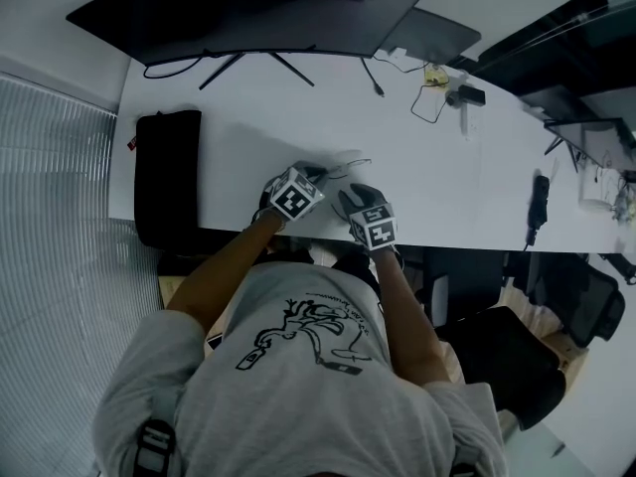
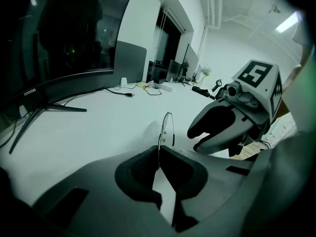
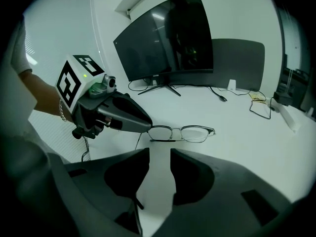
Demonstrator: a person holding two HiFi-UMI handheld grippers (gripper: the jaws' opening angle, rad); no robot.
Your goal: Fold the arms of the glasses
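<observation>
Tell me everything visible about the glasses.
The glasses are thin, dark metal frames with clear lenses, upright over the white desk, front facing the right gripper, whose open jaws stand clear of them. The left gripper is shut on one end of the frame. One arm looks folded behind a lens.

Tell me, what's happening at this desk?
A person works two handheld grippers near the front edge of a white desk. The left gripper is shut on one end of the thin metal-rimmed glasses. The right gripper sits just short of them, jaws apart and empty. Whether either arm is folded yet isn't clear.
</observation>
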